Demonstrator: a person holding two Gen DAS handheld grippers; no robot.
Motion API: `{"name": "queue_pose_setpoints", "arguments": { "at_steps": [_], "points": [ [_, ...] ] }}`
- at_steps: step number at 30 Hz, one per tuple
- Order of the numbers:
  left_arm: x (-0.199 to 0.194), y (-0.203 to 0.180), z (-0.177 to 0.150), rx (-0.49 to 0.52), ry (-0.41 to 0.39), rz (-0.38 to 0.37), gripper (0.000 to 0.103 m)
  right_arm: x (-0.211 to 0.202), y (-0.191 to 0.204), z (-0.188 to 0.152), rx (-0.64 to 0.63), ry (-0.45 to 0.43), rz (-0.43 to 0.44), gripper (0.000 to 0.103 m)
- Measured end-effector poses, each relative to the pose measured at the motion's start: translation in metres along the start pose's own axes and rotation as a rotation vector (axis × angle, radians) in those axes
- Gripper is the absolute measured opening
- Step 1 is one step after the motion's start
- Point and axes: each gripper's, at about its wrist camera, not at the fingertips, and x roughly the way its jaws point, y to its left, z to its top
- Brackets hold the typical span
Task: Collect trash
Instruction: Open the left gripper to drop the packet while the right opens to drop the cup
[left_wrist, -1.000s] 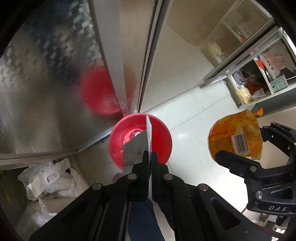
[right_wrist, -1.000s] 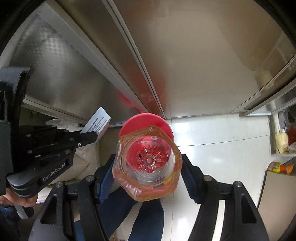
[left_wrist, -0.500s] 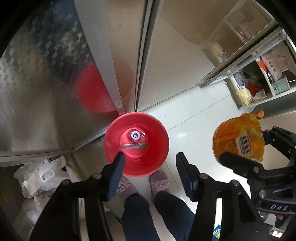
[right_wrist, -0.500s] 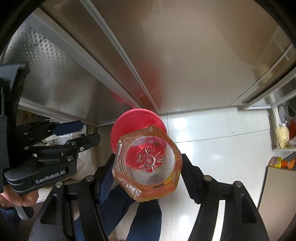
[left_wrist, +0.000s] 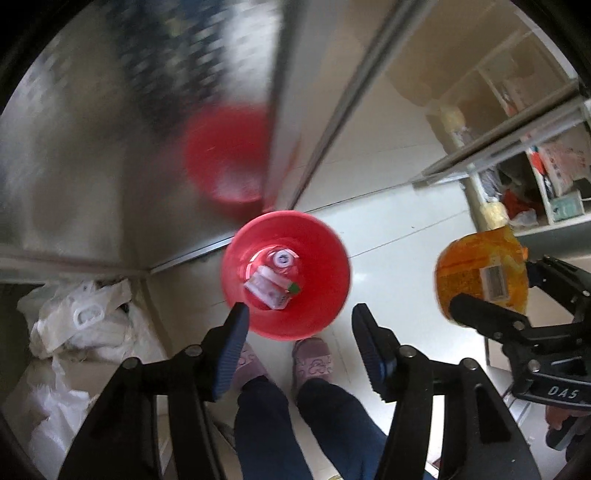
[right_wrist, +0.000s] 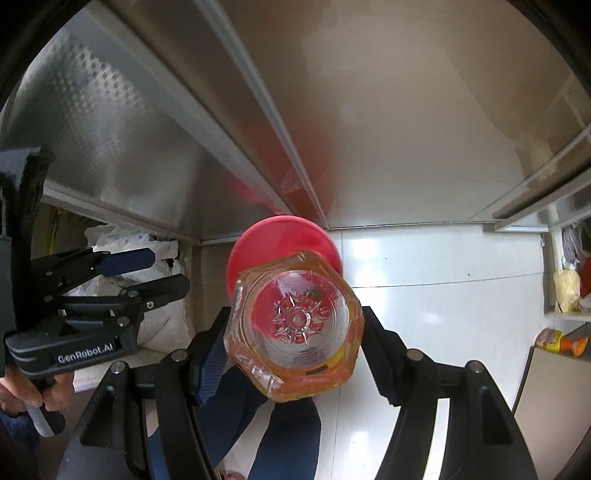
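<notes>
A red bin (left_wrist: 286, 273) stands on the white floor below both grippers; it also shows behind the bottle in the right wrist view (right_wrist: 258, 240). A white wrapper (left_wrist: 267, 288) and a small round cap lie inside it. My left gripper (left_wrist: 299, 325) is open and empty above the bin's near rim. My right gripper (right_wrist: 291, 325) is shut on a clear orange-tinted plastic bottle (right_wrist: 293, 321), seen bottom-on, held over the bin. The bottle also shows in the left wrist view (left_wrist: 480, 273) to the right of the bin.
Stainless steel cabinet fronts (right_wrist: 147, 129) rise behind the bin. White plastic bags (left_wrist: 81, 317) lie in a recess at the left. Shelves with packets (left_wrist: 535, 184) stand at the right. The person's legs and slippers (left_wrist: 314, 360) are just in front of the bin.
My left gripper opened and let go of the white wrapper, which dropped into the red bin. My right gripper kept hold of the bottle and moved little.
</notes>
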Motion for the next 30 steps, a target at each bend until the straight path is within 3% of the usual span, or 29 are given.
{"name": "queue_pose_setpoints", "arguments": {
  "at_steps": [6,9,22,24,26,30],
  "points": [
    [-0.002,0.026,-0.011,-0.064,-0.013,0.01,0.095,0.014,0.014,0.005,-0.046,0.023,0.013,0.064],
    [-0.001,0.032,-0.014,-0.061,0.001,0.029,0.103,0.022,0.022,0.008,-0.068,0.034,0.02,0.064],
    [-0.009,0.055,-0.025,-0.084,-0.007,0.049,0.103,0.043,0.045,0.015,-0.151,0.061,0.002,0.065],
    [-0.015,0.056,-0.026,-0.08,-0.017,0.056,0.103,0.04,0.042,0.013,-0.152,0.059,-0.01,0.075],
    [-0.024,0.054,-0.027,-0.07,-0.033,0.057,0.103,0.035,0.038,0.012,-0.14,0.055,0.014,0.096],
    [-0.046,0.048,-0.026,-0.056,-0.054,0.051,0.103,0.02,0.038,0.005,-0.145,0.054,0.0,0.098]
  ]
}}
